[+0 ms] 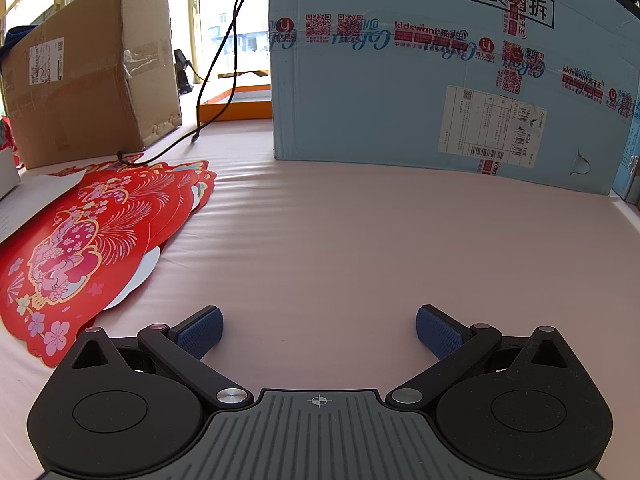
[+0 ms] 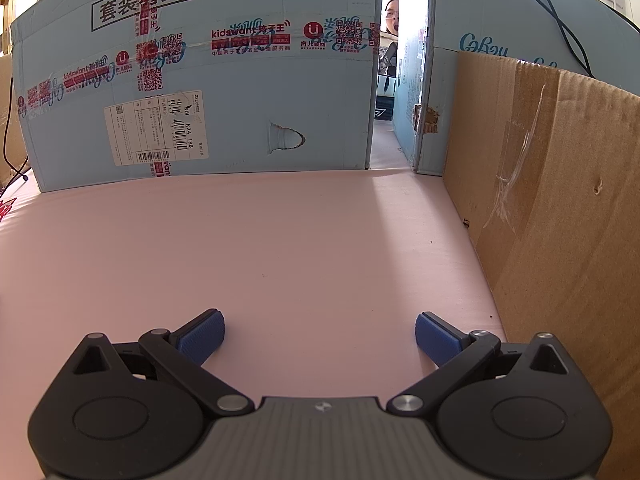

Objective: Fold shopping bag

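Note:
A stack of flat red bags with pink and gold flower prints lies on the pink table cover at the left in the left wrist view. My left gripper is open and empty, low over the pink cover, to the right of the red stack. My right gripper is open and empty over bare pink cover. Only a sliver of red shows at the left edge of the right wrist view.
A large light-blue carton stands across the back, also in the right wrist view. A brown box stands at back left with a black cable hanging by it. A brown cardboard wall stands close on the right.

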{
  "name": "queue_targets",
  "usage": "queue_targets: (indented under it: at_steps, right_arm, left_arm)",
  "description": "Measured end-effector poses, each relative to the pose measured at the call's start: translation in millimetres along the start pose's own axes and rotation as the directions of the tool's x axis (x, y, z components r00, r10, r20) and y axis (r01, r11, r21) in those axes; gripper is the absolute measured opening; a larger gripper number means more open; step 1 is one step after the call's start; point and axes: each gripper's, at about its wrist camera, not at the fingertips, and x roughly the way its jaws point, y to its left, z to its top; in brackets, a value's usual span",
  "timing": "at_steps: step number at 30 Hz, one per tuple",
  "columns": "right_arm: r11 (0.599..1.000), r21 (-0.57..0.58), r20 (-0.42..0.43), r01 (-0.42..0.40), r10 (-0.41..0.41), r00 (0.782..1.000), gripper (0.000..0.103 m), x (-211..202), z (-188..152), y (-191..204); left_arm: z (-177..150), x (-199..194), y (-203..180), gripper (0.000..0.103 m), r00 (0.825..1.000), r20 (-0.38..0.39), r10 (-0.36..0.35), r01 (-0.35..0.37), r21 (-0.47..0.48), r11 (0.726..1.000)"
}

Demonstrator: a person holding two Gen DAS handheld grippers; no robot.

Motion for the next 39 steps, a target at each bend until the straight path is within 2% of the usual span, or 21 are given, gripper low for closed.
queue_targets:
  at_steps: [39]
  right_arm:
    - [1.000,0.000,0.000,0.000,0.000,1.000,0.103,-0.4,-0.4,-2.2]
  left_arm:
    - [0.1,0.2,0.1,0.103,1.000,0.000,0.000,0.000,0.000,1.000]
